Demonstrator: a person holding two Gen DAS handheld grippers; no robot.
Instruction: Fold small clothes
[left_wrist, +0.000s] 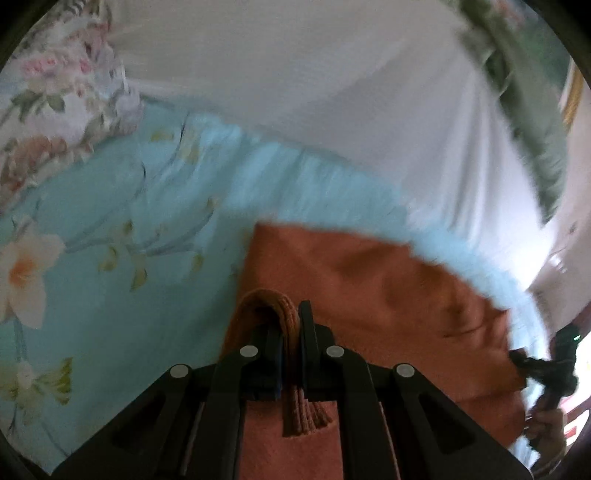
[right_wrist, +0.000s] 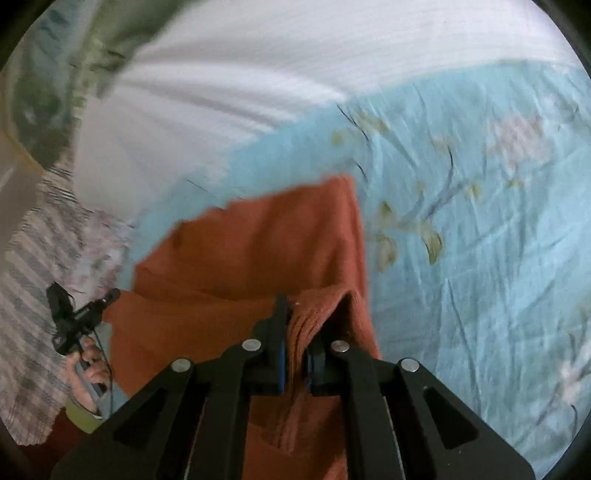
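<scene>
Motion blur smears the orange garment's (left_wrist: 369, 295) far edge.

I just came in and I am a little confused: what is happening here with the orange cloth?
A person is folding a small orange garment with two handheld grippers. The left gripper is shut on its ribbed hem, and the right gripper is shut on another ribbed edge. The garment hangs stretched between them over a light blue floral bedsheet. The pictures are blurred. No finished fold is visible.

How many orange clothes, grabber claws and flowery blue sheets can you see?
Orange garment: 1
Grippers: 2, the left gripper and the right gripper, both clamped on its ribbed edge
Light blue floral sheet: 1
Total: 4
</scene>
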